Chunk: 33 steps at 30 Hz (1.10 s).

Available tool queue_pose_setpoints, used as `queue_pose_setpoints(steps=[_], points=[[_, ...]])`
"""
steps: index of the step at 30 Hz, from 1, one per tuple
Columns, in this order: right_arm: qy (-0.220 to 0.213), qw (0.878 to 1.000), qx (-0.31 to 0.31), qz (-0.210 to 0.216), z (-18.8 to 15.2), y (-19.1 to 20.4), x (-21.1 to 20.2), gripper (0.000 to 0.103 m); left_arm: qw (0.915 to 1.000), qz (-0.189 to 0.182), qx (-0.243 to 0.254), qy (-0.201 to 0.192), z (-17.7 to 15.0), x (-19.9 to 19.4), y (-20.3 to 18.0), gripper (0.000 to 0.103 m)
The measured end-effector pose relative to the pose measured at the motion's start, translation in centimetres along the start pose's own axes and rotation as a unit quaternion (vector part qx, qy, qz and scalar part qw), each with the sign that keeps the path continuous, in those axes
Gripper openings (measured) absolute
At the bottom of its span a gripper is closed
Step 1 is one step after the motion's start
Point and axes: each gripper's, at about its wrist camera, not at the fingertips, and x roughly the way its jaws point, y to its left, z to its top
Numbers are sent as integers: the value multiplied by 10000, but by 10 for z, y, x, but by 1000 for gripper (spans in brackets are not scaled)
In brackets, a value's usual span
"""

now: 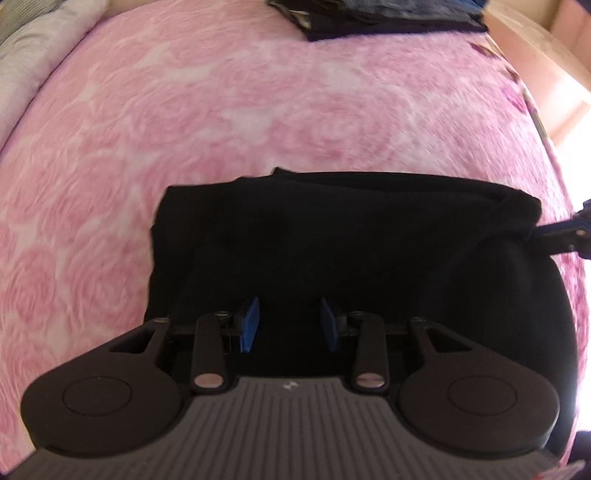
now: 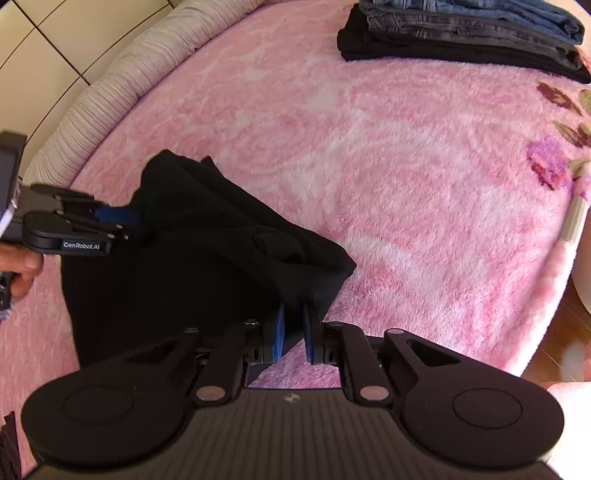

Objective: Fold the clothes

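- Right wrist view: black garment (image 2: 192,258) on pink bed blanket (image 2: 406,177), long axis running left from right hand-held gripper (image 2: 293,334).
- Right jaws pinch its near corner.
- Left hand-held gripper (image 2: 127,218) clamps the far edge.
- Folded stack (image 2: 461,33) well beyond.

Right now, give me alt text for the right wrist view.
A black garment lies partly folded on a pink blanket, one corner between the right gripper pads. The left gripper grips its far edge; folded jeans sit stacked beyond.
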Motion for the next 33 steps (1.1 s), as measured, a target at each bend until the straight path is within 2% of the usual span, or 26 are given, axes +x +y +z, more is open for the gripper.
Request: queue_pose_setpoints(steps=[5,7,10,12,15,17,20,23,26,30,33], points=[[58,9993,-200,324,-4,30,-22,22,9991,228,-346,-41,-28,-32,20,32],[212,9981,-316,493,-11,46,-19,23,9980,360,-524,27,-49,-41,32,32],[342,9964,-523,582,-22,65,-9,27,9966,368,-733,-12,-74,-41,48,28],[329,9959,-667,520,-29,74,-3,31,9966,355,-740,-88,-82,-34,51,29],[308,9959,-785,339,-34,82,0,31,9972,381,-626,-157,-82,-27,48,29],[294,9971,-655,250,-33,86,-10,31,9972,352,-616,-222,-81,-32,49,28],[238,9961,-815,230,-43,105,-29,31,9960,373,-713,-399,-93,-55,56,28],[468,9946,-906,178,-63,121,-28,31,9950,384,-830,-405,-113,-58,66,32],[789,9948,-635,102,-83,118,-9,31,9944,230,-952,-409,-123,-40,72,34],[842,9961,-267,38,-84,111,-8,29,9934,225,-1014,-494,-123,-32,73,37],[800,9958,-384,-232,-81,125,-28,37,9938,178,-990,-470,-126,-51,71,36]])
